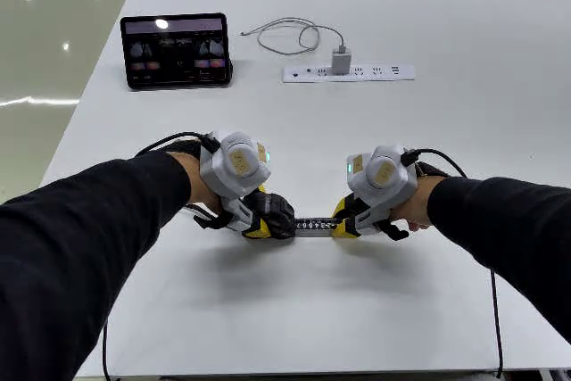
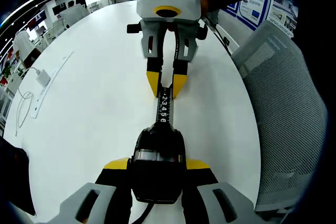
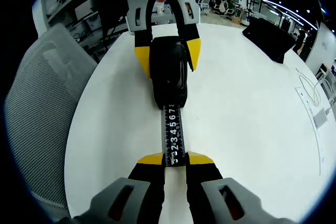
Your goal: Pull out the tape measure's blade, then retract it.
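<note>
Sitting on smooth white table (image 1: pixel 357 6), near front edge: tape measure (image 1: pixel 290 219), held between both grippers. Next, left gripper (image 1: pixel 266 223) closed tight around black boxy case (image 2: pixel 157 156). Then right gripper (image 1: pixel 344 225) pinching tip of thin flat blade (image 3: pixel 173 135), jaws nearly together. Blade short, straight, numbers on it, running side to side from case to right gripper. Best pull likely straight along that line.

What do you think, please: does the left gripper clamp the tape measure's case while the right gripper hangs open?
Not quite: the right gripper is shut on the blade, as the right gripper view shows; the left gripper does clamp the case.
</note>
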`<state>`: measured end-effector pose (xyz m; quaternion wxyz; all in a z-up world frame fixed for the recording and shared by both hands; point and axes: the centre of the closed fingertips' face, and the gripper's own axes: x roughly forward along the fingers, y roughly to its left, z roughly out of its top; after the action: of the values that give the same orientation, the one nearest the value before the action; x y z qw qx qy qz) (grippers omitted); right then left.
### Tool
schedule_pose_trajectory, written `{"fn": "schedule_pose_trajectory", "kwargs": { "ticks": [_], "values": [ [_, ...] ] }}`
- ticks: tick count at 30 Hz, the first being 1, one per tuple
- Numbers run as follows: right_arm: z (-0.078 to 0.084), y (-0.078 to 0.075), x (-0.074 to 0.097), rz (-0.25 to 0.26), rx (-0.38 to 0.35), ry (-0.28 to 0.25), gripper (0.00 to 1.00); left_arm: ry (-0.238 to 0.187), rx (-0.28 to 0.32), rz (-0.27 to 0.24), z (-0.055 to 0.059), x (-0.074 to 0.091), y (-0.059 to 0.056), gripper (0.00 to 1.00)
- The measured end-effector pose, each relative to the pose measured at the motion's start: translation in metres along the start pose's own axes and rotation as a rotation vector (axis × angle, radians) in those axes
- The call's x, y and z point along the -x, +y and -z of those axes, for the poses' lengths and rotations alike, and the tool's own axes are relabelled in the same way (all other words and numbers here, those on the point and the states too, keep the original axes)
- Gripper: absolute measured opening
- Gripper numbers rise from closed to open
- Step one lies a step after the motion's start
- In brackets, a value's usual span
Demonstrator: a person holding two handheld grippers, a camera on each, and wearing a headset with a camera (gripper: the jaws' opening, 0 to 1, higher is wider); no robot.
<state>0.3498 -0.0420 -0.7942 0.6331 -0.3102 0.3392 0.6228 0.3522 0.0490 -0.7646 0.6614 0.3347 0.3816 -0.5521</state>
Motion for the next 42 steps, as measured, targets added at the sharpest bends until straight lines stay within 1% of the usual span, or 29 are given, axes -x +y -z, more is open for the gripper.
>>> {"fn": "schedule_pose_trajectory", "kwargs": {
  "ticks": [5, 12, 22, 32, 42],
  "values": [
    [0.007, -0.001, 0.005, 0.009, -0.029, -0.012, 0.10, -0.002, 0.005, -0.002, 0.000, 0.000, 0.000, 0.32],
    [0.019, -0.002, 0.013, 0.010, -0.035, 0.002, 0.10, -0.005, 0.006, -0.003, 0.000, 0.000, 0.000, 0.32],
    [0.030, -0.003, 0.019, 0.014, -0.048, 0.010, 0.10, -0.008, 0.006, -0.005, -0.001, 0.001, -0.001, 0.32],
    [0.035, -0.001, 0.024, 0.020, -0.045, 0.021, 0.10, -0.014, 0.007, -0.010, -0.001, 0.001, -0.001, 0.32],
    [0.042, -0.003, 0.030, 0.025, -0.046, 0.039, 0.10, -0.015, 0.010, -0.011, -0.001, 0.001, -0.001, 0.32]
  ]
}}
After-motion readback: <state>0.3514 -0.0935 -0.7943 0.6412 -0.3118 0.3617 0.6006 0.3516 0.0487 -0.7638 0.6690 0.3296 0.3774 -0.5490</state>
